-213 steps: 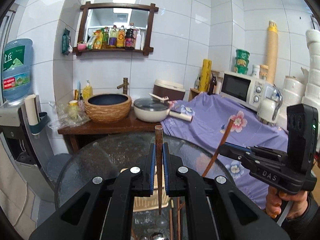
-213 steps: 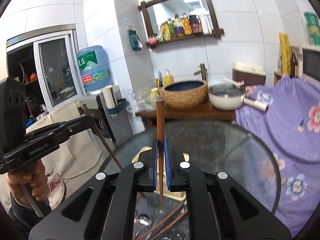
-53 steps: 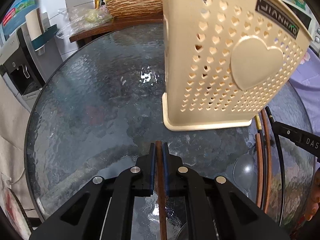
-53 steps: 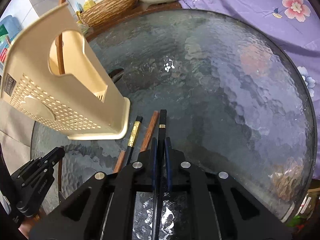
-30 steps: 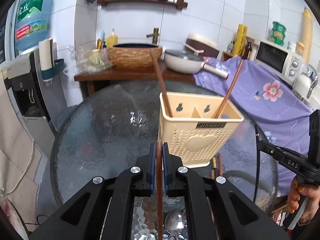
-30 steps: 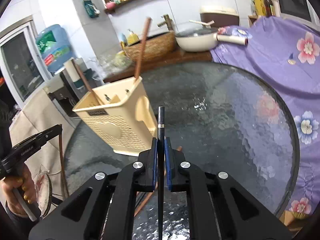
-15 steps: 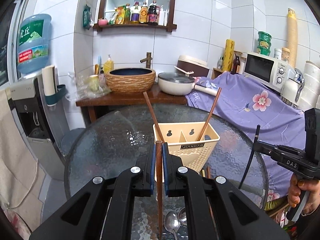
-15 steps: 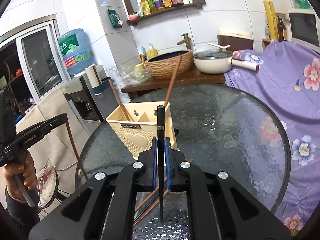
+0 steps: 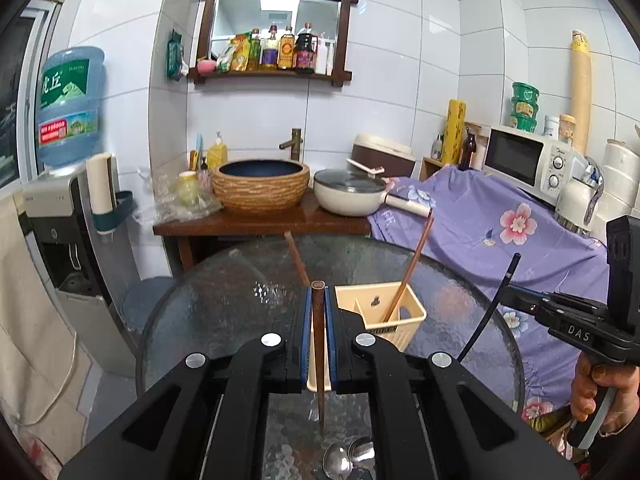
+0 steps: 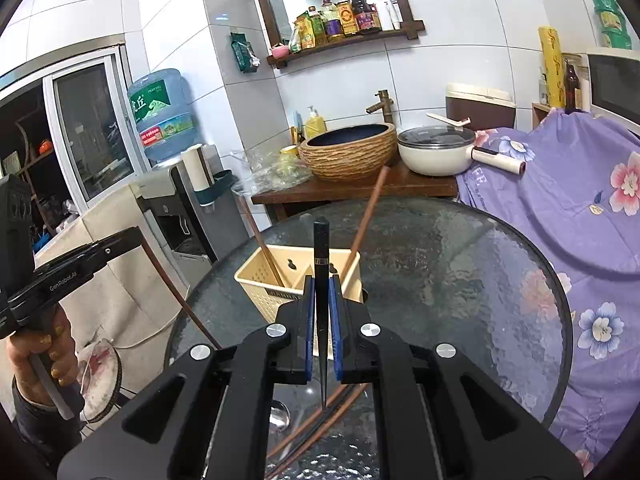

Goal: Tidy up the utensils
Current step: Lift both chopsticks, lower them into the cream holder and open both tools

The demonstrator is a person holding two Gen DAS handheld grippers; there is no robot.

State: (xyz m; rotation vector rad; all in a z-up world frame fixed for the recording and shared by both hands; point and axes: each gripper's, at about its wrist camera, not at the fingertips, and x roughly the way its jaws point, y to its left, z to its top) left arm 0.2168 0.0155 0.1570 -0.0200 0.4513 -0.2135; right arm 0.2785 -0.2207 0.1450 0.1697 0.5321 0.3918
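Both grippers raised above a round glass table, each clamping one chopstick.

The pebbled glass table (image 10: 460, 280) has bare room right of the cream perforated plastic holder (image 10: 276, 284), which stands near its middle with two brown chopsticks leaning inside. The left gripper (image 9: 319, 320) pinches a brown wooden chopstick (image 9: 318, 344) upright; the right gripper (image 10: 321, 312) pinches a slim black chopstick (image 10: 321, 264). Loose chopsticks (image 10: 316, 420) and spoons (image 9: 348, 456) lie on the near edge.

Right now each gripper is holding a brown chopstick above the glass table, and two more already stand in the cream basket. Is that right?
Not quite. Only the left gripper holds a brown chopstick; the right gripper holds a black chopstick, as the right wrist view shows. The rest holds: both are above the glass table, and two brown chopsticks stand in the cream basket.
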